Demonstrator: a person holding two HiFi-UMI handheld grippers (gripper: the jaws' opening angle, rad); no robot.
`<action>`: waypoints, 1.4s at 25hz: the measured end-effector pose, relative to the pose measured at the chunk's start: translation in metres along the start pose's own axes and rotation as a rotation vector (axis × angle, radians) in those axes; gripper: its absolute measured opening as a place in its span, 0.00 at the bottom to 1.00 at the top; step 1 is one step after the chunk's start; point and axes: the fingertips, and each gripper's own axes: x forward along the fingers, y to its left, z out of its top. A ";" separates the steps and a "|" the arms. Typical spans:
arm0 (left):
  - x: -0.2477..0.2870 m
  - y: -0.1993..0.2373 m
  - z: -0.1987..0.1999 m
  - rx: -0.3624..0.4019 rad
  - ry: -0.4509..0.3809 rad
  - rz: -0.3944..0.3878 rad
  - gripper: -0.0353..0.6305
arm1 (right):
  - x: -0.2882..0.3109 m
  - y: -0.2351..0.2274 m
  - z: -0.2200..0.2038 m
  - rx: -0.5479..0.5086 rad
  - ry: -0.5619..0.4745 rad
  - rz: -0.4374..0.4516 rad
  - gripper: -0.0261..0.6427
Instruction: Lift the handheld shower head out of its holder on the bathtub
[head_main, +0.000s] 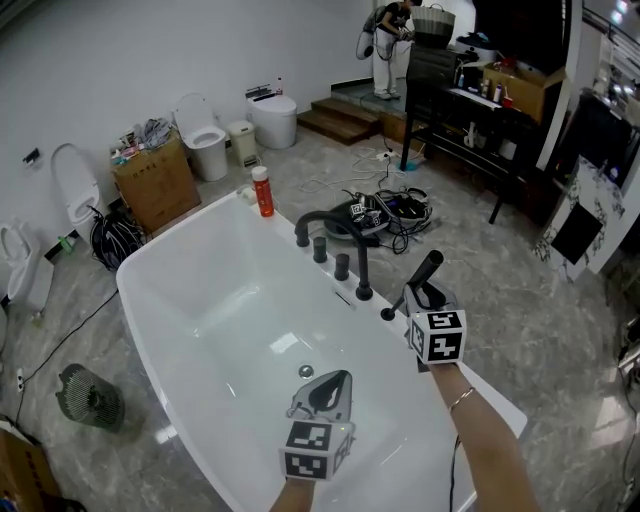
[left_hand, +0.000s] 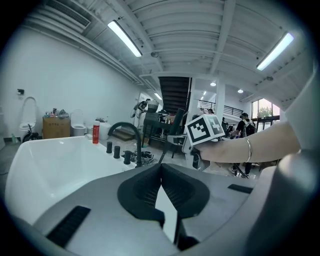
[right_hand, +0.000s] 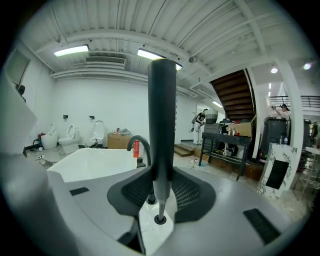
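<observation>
Head view: the right gripper (head_main: 430, 296) is clamped on the shower head (head_main: 428, 268), just above its holder (head_main: 388, 314) on the bathtub (head_main: 180, 252) rim.

Left gripper view: the left gripper (left_hand: 161, 172), farther from the holder, has its jaws together and empty.

Right gripper view: the shower head stands upright, its thin lower end apparently reaching the holder.

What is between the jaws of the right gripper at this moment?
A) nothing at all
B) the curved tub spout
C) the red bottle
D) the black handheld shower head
D: in the right gripper view, the right gripper has its jaws closed on the black handheld shower head, which stands upright between them.
</observation>
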 end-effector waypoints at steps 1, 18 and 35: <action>-0.006 -0.004 0.004 0.002 -0.002 -0.001 0.08 | -0.009 -0.001 0.007 0.000 -0.005 -0.001 0.22; -0.103 -0.077 0.071 0.060 -0.083 -0.027 0.08 | -0.145 0.009 0.113 -0.011 -0.108 -0.002 0.22; -0.196 -0.115 0.126 0.099 -0.154 -0.003 0.08 | -0.260 0.030 0.197 -0.028 -0.179 0.007 0.22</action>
